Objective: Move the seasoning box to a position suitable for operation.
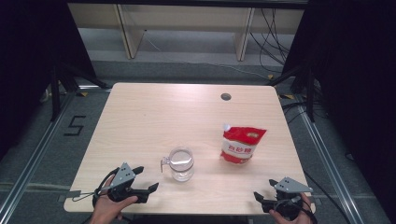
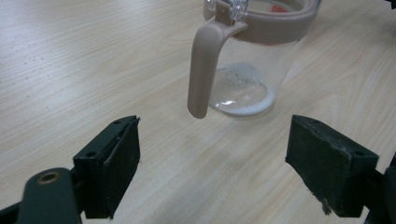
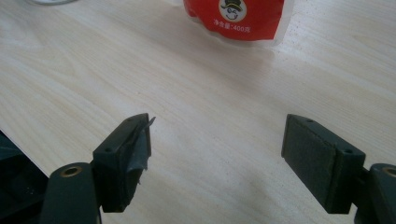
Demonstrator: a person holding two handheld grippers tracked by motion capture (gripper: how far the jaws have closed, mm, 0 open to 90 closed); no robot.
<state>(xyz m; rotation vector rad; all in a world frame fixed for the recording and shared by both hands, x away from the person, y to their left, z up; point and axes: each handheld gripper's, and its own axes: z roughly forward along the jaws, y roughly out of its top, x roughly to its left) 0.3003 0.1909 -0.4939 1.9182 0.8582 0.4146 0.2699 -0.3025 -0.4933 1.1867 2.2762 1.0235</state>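
Claws (image 1: 145,179) (image 1: 262,189) rest low, jaws spread, flanking jug (image 1: 180,164) and pouch (image 1: 241,144).

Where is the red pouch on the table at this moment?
In the high view the red pouch lies on the table's right half, right of the clear jug, ahead of the right gripper.

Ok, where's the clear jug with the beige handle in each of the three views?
High view: the clear jug stands at centre front of the table, ahead of the left gripper.
Left gripper view: top centre, handle toward the camera.
Right gripper view: a sliver of clear rim at the top left edge, likely the jug.
Shared landmark: the red pouch.
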